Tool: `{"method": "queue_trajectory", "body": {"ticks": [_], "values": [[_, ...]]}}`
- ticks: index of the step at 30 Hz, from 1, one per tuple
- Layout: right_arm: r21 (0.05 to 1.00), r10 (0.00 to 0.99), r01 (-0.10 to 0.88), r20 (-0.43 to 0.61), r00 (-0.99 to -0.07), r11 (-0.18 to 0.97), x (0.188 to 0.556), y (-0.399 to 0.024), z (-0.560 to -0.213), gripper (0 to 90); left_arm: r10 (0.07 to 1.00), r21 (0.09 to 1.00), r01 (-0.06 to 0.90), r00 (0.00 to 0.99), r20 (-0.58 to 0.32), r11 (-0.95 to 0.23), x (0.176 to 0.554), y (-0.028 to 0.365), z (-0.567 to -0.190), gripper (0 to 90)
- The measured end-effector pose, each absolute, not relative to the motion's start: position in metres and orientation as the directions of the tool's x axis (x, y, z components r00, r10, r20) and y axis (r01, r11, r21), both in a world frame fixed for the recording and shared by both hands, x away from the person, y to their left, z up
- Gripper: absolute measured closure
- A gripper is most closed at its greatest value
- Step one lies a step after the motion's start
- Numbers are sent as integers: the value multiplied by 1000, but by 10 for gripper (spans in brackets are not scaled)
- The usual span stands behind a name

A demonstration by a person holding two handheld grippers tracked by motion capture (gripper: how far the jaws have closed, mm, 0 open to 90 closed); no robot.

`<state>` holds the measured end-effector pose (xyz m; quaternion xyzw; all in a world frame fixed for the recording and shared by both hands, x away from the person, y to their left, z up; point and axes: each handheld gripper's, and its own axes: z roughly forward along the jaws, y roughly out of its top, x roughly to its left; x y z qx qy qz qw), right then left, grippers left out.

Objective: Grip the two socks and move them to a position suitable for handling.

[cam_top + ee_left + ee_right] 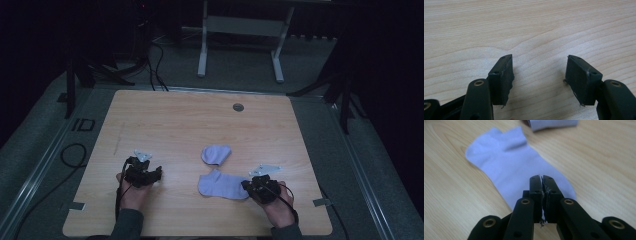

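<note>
Pale wood-grain bench [165, 125] carries a flat lilac sock [220, 186] near the front edge, soft, light and limp, best pinched at an edge, its toe end clenched in the right hand-held gripper [542, 182], a folded sock [216, 154] just beyond, the left hand-held gripper [539, 75] released.

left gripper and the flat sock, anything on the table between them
Nothing: in the high view only bare table lies between the left gripper and the flat sock.
</note>
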<state>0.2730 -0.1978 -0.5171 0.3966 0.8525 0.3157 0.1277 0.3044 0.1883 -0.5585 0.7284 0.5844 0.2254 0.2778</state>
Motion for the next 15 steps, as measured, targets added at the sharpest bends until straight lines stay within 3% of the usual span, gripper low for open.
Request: {"method": "queue_trajectory", "body": {"ticks": [7, 15], "values": [[572, 748, 624, 26, -663, 533, 276, -194, -538, 868, 977, 669, 726, 215, 3, -163, 304, 188, -559, 394], [572, 723, 603, 24, -690, 556, 283, -182, -545, 873, 976, 669, 725, 216, 4, -163, 304, 188, -559, 392]]}}
